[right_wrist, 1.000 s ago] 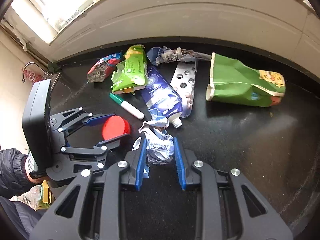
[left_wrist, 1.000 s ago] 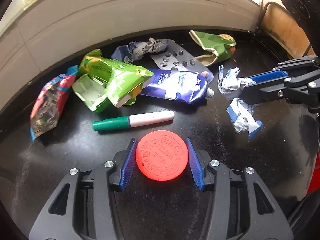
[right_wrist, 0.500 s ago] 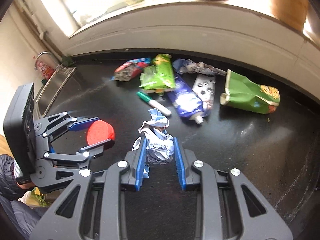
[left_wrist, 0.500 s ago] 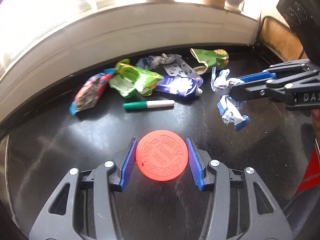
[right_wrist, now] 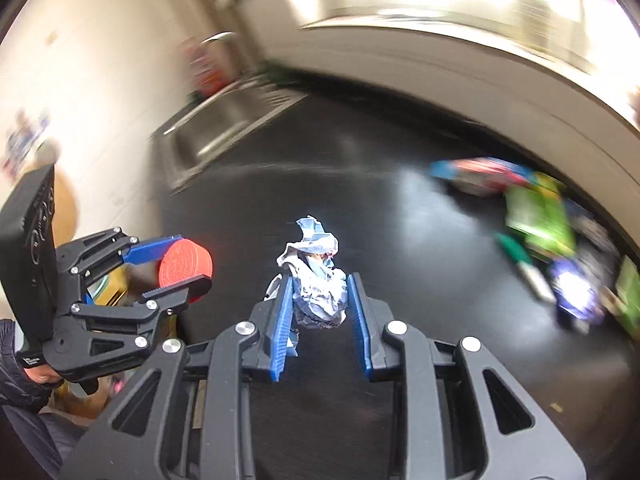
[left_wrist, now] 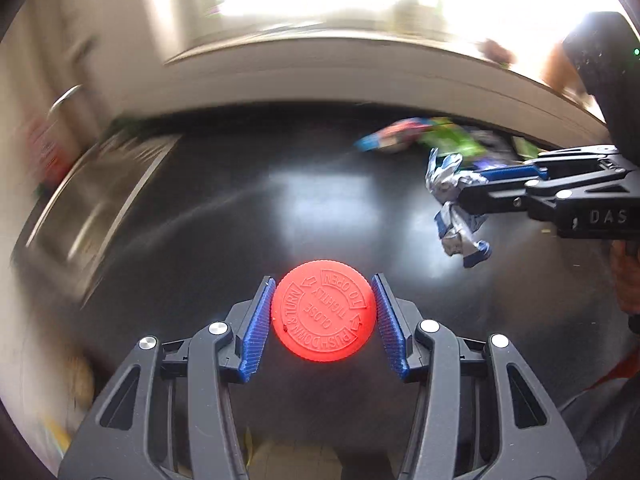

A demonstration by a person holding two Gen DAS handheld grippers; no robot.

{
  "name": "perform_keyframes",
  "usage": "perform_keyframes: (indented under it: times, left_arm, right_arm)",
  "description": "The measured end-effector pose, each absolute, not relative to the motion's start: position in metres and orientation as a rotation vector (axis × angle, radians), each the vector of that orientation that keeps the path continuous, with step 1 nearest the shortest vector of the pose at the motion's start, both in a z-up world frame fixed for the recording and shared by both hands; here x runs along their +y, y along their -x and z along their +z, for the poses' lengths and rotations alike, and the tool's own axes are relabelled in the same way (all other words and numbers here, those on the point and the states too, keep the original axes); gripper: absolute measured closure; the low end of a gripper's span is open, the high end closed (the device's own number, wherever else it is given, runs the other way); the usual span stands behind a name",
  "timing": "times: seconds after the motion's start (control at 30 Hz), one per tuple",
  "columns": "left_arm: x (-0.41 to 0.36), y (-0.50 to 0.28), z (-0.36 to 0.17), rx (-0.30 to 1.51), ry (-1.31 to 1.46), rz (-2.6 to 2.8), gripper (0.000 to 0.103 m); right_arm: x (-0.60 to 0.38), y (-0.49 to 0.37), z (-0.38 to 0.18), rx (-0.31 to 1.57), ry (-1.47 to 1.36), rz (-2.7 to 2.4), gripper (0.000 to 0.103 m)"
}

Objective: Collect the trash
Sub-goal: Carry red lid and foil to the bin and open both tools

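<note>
My left gripper (left_wrist: 323,316) is shut on a red screw cap (left_wrist: 323,315) and holds it above the black counter (left_wrist: 240,216). My right gripper (right_wrist: 320,308) is shut on a crumpled blue-and-white wrapper (right_wrist: 316,280), also lifted. The wrapper (left_wrist: 456,208) and right gripper (left_wrist: 472,194) show at the right of the left wrist view. The cap (right_wrist: 185,266) and left gripper (right_wrist: 176,264) show at the left of the right wrist view. The remaining trash pile (right_wrist: 540,220) lies blurred on the counter's far right.
A steel sink (right_wrist: 216,128) is set in the counter at the far left, with a tap (right_wrist: 218,38) behind it. A pale wall ledge (left_wrist: 360,80) runs along the back. The pile holds a green carton, a marker, a blue tube and snack bags.
Both grippers have lifted and swung left with their loads, away from the trash pile. The sink has come into view. The pile has slid to the right and far side.
</note>
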State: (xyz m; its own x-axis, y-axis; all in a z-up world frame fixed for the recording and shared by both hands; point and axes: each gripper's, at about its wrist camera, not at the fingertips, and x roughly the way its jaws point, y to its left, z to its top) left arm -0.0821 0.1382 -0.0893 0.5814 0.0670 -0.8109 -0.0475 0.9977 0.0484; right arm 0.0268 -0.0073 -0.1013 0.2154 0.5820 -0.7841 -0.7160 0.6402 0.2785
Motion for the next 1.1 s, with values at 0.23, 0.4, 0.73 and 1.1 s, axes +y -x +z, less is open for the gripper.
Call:
perform_keyframes:
  times: [0.23, 0.4, 0.73, 1.1]
  left_arm:
    - [0.249, 0.194, -0.113, 1.006, 0.151, 0.385, 0.054]
    - [0.299, 0.258, -0.148, 1.043, 0.275, 0.524, 0.054]
    - [0.369, 0.295, -0.216, 1.053, 0.432, 0.591, 0.054]
    - [0.4, 0.305, -0.251, 1.051, 0.463, 0.588, 0.028]
  right_arm:
    - [0.137, 0.046, -0.11, 1.045, 0.297, 1.201, 0.075]
    - [0.226, 0.108, -0.134, 1.089, 0.445, 1.347, 0.075]
    - [0.331, 0.175, -0.208, 1.175, 0.658, 1.41, 0.075]
    - [0.38, 0.171, -0.252, 1.198, 0.71, 1.367, 0.039]
